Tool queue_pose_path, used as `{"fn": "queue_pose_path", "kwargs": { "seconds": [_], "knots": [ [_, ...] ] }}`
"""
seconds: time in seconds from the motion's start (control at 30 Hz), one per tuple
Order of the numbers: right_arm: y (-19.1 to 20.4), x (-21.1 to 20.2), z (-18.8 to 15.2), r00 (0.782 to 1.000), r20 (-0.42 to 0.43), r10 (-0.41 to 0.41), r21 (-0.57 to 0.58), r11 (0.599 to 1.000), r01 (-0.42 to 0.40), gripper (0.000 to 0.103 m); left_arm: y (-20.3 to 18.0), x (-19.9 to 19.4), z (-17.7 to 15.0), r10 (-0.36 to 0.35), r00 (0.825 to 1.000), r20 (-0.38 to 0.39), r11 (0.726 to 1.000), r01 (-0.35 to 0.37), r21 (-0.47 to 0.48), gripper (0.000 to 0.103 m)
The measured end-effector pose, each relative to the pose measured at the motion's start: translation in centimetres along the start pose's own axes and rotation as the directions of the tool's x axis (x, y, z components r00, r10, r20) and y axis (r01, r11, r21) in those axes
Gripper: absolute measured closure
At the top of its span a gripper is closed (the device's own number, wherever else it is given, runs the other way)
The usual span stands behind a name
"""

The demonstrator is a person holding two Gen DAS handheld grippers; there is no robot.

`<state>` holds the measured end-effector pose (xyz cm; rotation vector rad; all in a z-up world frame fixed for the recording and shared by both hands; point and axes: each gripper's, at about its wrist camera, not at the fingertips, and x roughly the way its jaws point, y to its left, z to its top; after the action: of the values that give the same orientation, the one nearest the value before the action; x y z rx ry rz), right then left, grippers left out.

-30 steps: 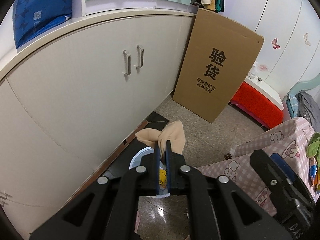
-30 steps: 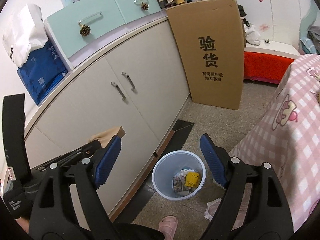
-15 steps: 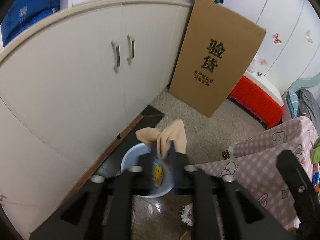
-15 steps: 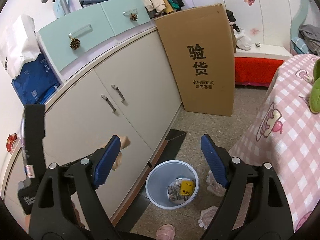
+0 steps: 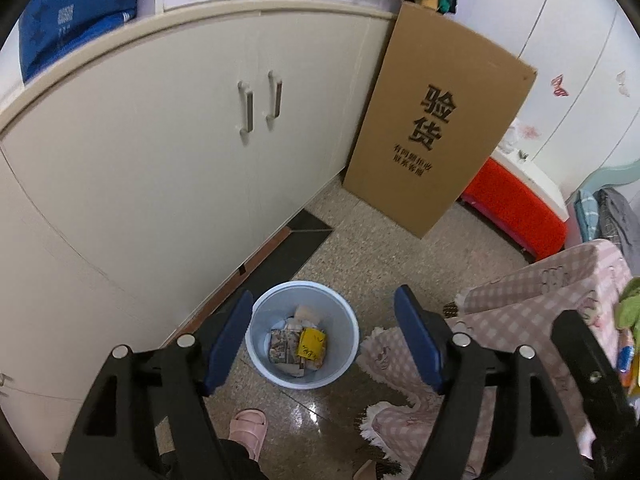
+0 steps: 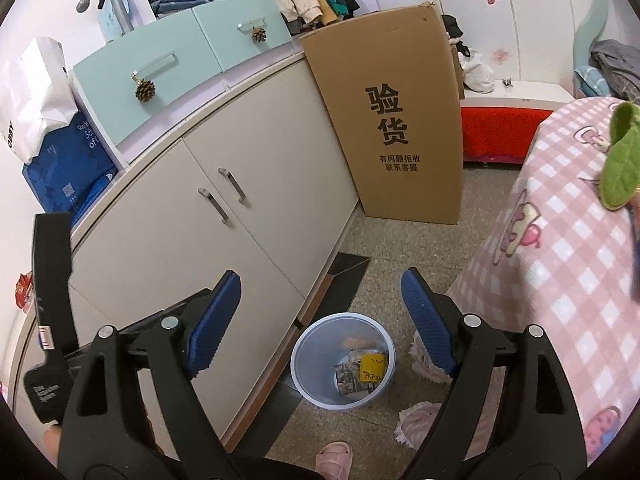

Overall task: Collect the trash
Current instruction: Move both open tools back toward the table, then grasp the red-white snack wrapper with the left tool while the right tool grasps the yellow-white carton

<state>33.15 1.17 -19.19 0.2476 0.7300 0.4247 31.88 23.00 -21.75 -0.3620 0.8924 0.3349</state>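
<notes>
The left gripper (image 5: 322,332) points steeply down, and its jaws are opening with nothing pinched between them. Straight below the gap between the jaws stands the pale blue trash bin (image 5: 256,334) on the speckled floor (image 5: 400,256). Inside the bin lie a tan scrap (image 5: 306,314), a yellow wrapper (image 5: 312,343) and a printed packet (image 5: 283,344), all clear of the blue pads.

The right gripper (image 6: 322,318) holds its jaws spread wide and empty. From its view the bin (image 6: 304,368) sits below the gap and nearer the right-hand jaw. Left of both sets of jaws runs a cream cabinet (image 5: 160,152); beyond them a cardboard box (image 5: 432,120) leans upright. A pink checked bedcover (image 6: 568,280) hangs to the right of the jaws, and a pink slipper (image 5: 248,430) shows below them.
</notes>
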Motion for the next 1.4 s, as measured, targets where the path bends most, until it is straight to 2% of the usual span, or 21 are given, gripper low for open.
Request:
{"fn": "queue_pose_path", "kwargs": {
  "seconds": [0.3,0.63,0.83,1.0,1.13,1.33,1.4],
  "knots": [
    [-0.7,-6.4,0.5,0.996,0.085,-0.013,0.015,1.0,0.011,0.021,-1.7,-6.1,-0.9,-0.061,0.996,0.071,0.998,0.059,0.029,0.029],
    [-5.0,-13.9,0.5,0.979,0.183,-0.093,0.077,0.994,0.08,0.02,-8.2,-12.2,-3.4,-0.176,0.976,0.124,0.975,0.156,0.159,0.027],
    [-9.6,-17.2,0.3,0.956,0.215,-0.198,0.146,0.975,0.169,0.019,-13.0,-12.8,-5.2,-0.23,0.968,0.095,0.95,0.203,0.237,0.027],
    [-15.2,-18.8,-0.2,0.928,0.201,-0.315,0.243,0.933,0.264,0.018,-16.8,-12.4,-6.3,-0.257,0.964,0.065,0.926,0.227,0.303,0.026],
    [-18.5,-17.9,0.0,0.93,0.142,-0.339,0.282,0.915,0.29,0.018,-19.8,-11.4,-7.1,-0.273,0.962,0.031,0.903,0.245,0.354,0.026],
    [-20.7,-16.6,0.5,0.943,0.113,-0.312,0.291,0.918,0.269,0.018,-23.2,-9.5,-7.7,-0.297,0.955,-0.017,0.873,0.279,0.399,0.026],
    [-21.2,-16.1,0.9,0.949,0.096,-0.3,0.29,0.921,0.262,0.023,-24.2,-8.6,-8.0,-0.302,0.952,-0.042,0.865,0.292,0.409,0.026]
  ]
}}
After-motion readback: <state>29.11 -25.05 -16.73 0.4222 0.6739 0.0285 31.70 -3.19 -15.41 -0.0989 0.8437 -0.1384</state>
